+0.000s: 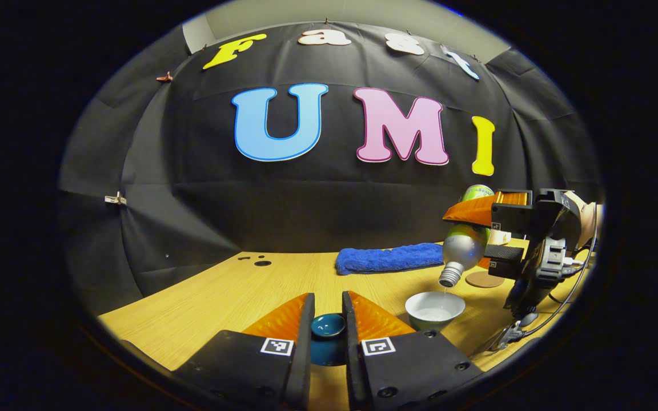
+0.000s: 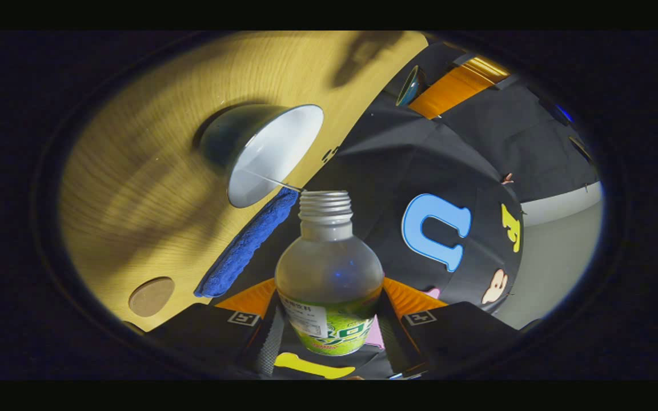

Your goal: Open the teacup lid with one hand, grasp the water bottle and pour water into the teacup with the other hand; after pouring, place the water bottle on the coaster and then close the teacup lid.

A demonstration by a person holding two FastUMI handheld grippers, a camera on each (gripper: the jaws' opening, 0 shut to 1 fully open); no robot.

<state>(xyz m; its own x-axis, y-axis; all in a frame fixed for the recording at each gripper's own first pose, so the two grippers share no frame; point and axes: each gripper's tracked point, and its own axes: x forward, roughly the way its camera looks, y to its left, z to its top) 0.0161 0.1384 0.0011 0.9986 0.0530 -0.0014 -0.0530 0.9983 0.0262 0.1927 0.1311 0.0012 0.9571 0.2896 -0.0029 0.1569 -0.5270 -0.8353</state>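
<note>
Midway through the pour: water bottle [image 1: 465, 251] tipped, neck down, over open teacup [image 1: 435, 308], clamped in right claw [image 2: 329, 319]; lid [image 1: 328, 326] pinched aside in left claw [image 1: 329, 311], clearing the stream.

1 teacup [image 1: 434, 309] | 1 lid [image 1: 328, 326] | 1 water bottle [image 2: 329, 274] | 1 coaster [image 1: 484, 279] | 1 towel [image 1: 389, 258] | 2 tools [image 1: 328, 319] [image 2: 329, 342]

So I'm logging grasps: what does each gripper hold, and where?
Left gripper clamps the teacup lid by its sides; right gripper grips the water bottle around its labelled lower body.

L tool [image 1: 328, 319] clamped, level; R tool [image 2: 329, 319] clamped, tipped.
</note>
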